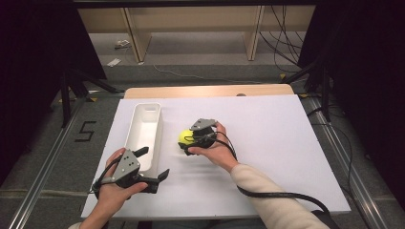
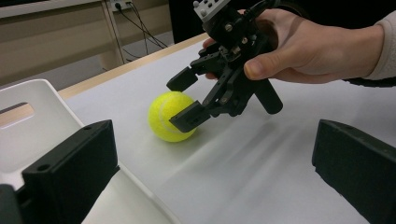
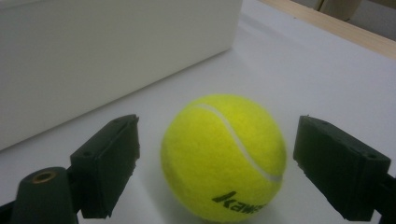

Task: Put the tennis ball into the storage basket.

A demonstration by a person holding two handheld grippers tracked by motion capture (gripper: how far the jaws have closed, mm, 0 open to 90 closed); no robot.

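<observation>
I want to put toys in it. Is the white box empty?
It looks empty: the white box shows a bare inside in the high view. The tennis ball sits outside it.

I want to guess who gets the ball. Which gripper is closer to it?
The right one. The right gripper has its open jaws on either side of the ball, not yet touching it. The left gripper sits open farther off, at the near end of the bin.

On the table: one tennis ball, one white bin — and two hand-held grippers, left and right.
</observation>
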